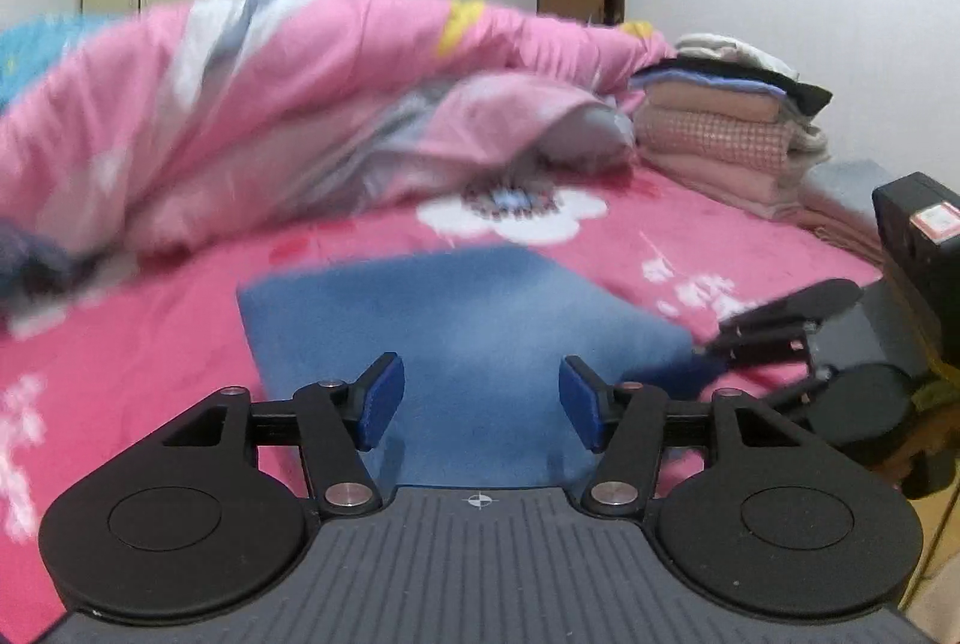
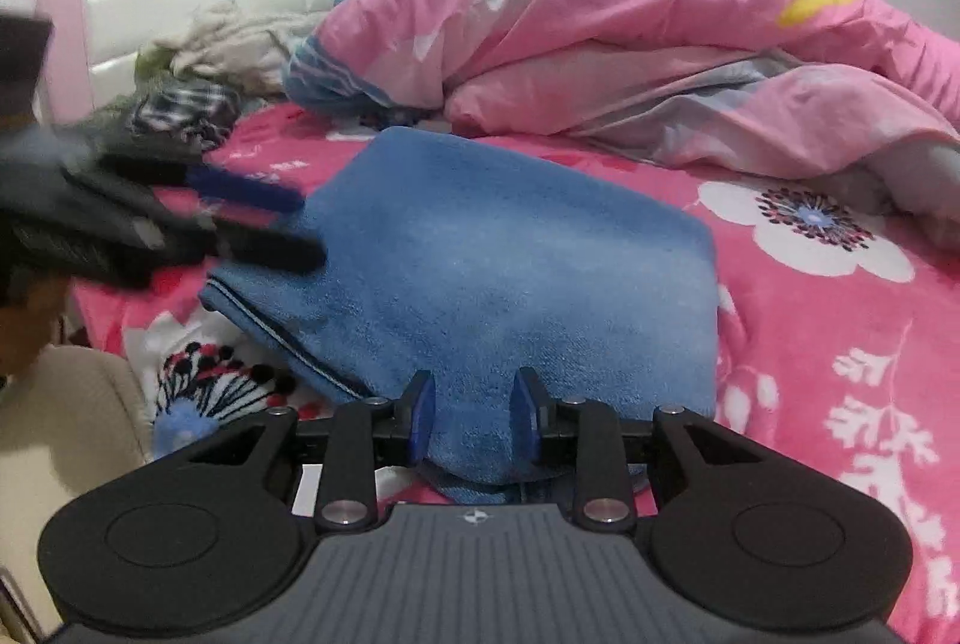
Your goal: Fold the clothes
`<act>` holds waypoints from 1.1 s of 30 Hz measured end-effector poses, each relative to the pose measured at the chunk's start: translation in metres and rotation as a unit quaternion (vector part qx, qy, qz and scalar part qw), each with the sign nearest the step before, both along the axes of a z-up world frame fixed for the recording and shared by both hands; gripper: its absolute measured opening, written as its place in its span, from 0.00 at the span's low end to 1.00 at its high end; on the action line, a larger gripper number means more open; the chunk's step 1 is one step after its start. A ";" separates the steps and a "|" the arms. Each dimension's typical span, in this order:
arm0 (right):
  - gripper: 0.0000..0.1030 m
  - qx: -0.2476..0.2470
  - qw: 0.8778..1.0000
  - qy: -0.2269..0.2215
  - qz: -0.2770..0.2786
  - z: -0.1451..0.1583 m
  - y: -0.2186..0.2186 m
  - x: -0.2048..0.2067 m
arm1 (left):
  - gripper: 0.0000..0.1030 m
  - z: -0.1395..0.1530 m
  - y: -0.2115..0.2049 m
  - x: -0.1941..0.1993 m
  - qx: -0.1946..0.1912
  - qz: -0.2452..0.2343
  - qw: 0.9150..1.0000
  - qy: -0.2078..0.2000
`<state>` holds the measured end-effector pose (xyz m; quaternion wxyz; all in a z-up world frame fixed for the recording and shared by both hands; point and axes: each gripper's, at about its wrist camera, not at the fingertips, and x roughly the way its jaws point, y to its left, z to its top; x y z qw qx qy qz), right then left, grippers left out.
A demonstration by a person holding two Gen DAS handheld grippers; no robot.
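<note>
While the right gripper (image 2: 473,417) pinches the fuzzy blue towel (image 2: 498,254) (folded, rectangular), the left gripper (image 1: 481,401) gapes.

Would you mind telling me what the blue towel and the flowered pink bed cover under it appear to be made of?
The blue towel looks like terry cloth or microfibre: a matte, fuzzy nap with a stitched band along one edge. The pink bed cover seems a plush, fleece-like fabric with printed white flowers; its surface looks soft and faintly shiny, though blur leaves this uncertain.
</note>
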<state>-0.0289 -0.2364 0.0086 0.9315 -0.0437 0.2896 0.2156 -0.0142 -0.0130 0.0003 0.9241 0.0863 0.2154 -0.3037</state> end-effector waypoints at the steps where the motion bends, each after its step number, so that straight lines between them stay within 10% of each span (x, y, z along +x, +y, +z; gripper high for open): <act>1: 0.30 -0.003 1.000 0.001 0.001 0.000 0.001 0.001 | 0.57 -0.005 -0.004 0.006 0.015 0.004 1.000 0.013; 4: 0.30 -0.018 1.000 0.011 -0.004 0.012 0.007 0.002 | 0.58 -0.022 -0.017 0.026 0.061 0.017 0.996 0.054; 22: 0.29 0.001 0.995 -0.036 -0.096 0.042 0.005 0.024 | 0.61 -0.025 0.017 0.046 -0.061 0.003 0.990 0.125; 27: 0.30 0.017 0.992 0.017 -0.126 -0.007 -0.001 0.034 | 0.61 -0.026 0.026 0.049 -0.090 -0.002 0.986 0.138; 33: 0.29 -0.003 0.991 -0.024 -0.129 0.039 0.004 0.047 | 0.62 -0.028 0.033 0.051 -0.115 -0.006 0.982 0.152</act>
